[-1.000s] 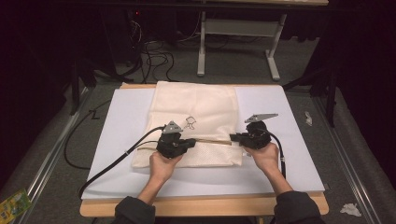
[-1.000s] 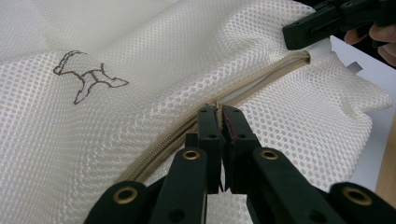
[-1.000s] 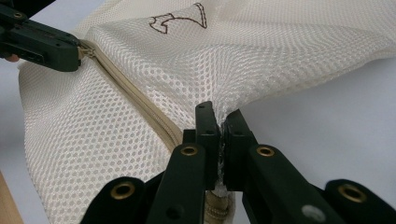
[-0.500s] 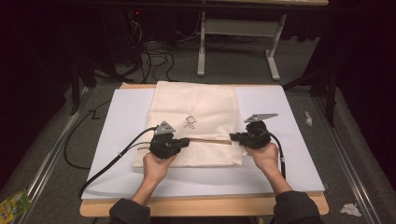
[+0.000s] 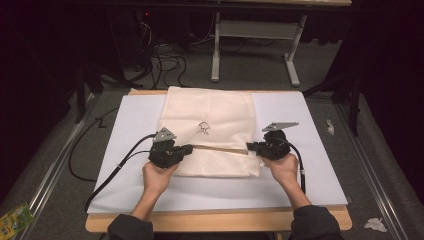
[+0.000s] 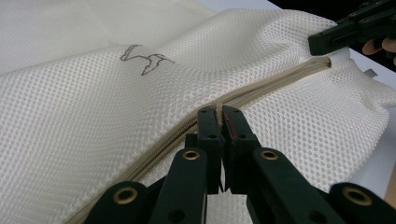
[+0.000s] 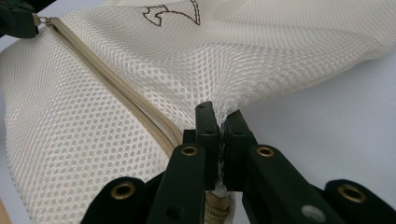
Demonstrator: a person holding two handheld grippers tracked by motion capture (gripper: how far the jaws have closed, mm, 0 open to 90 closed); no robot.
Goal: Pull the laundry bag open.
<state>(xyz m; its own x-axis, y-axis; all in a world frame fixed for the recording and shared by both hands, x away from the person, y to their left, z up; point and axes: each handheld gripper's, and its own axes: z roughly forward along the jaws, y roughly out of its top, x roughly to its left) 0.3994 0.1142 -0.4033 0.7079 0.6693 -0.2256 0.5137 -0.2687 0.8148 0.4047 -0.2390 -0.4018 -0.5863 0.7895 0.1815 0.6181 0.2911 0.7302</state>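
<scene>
Item: cream mesh laundry bag (image 5: pixel 210 120) with a small dark line drawing (image 5: pixel 203 127)
Pose: laid flat on white sheet (image 5: pixel 310 165)
Zipper (image 5: pixel 220 149): tan, stretched taut across the near part

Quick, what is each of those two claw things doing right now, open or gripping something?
Left gripper: shut on the mesh bag's zipper pull.
Right gripper: shut on the mesh bag's end by the zipper.

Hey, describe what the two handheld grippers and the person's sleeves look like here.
Both the left gripper and the right gripper are black, blocky units, each with a grey three-cornered plate on top and a black cable trailing back. Up close the jaws are black linkages with brass-coloured rivets; the left one shows a red streak. The sleeves are dark.
</scene>
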